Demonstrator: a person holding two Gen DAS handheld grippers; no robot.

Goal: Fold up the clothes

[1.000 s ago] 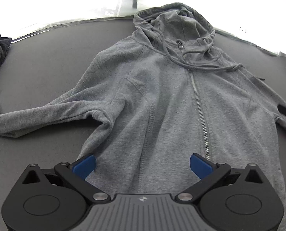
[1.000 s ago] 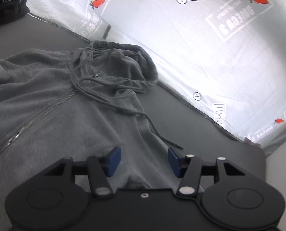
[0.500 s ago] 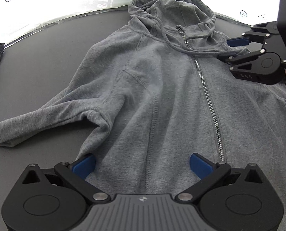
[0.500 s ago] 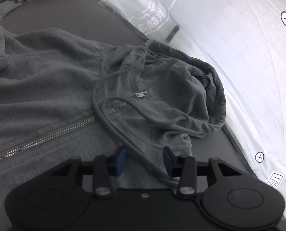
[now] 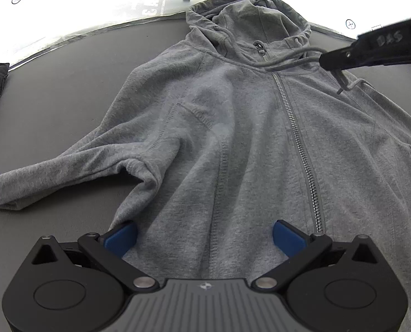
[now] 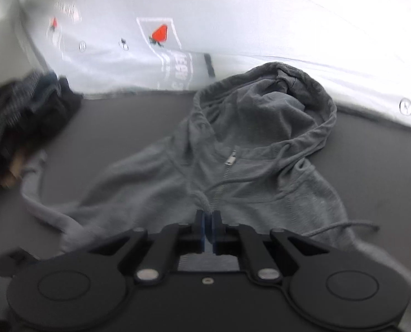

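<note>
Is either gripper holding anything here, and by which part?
The right gripper is shut on the grey zip-up hoodie's drawstring cord, near the collar. The left gripper is open, holding nothing.

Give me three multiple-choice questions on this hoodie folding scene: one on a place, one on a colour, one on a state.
1. The left gripper sits over the hoodie's: A hood, B bottom hem, C cuff.
2. Its pads are: A red, B green, C blue.
3. The right gripper is: A shut on the drawstring, B wide open, C holding a sleeve.

Answers: B, the hem lies between its fingers; C, both pads show blue; A, its fingers meet with the cord running into them.
</note>
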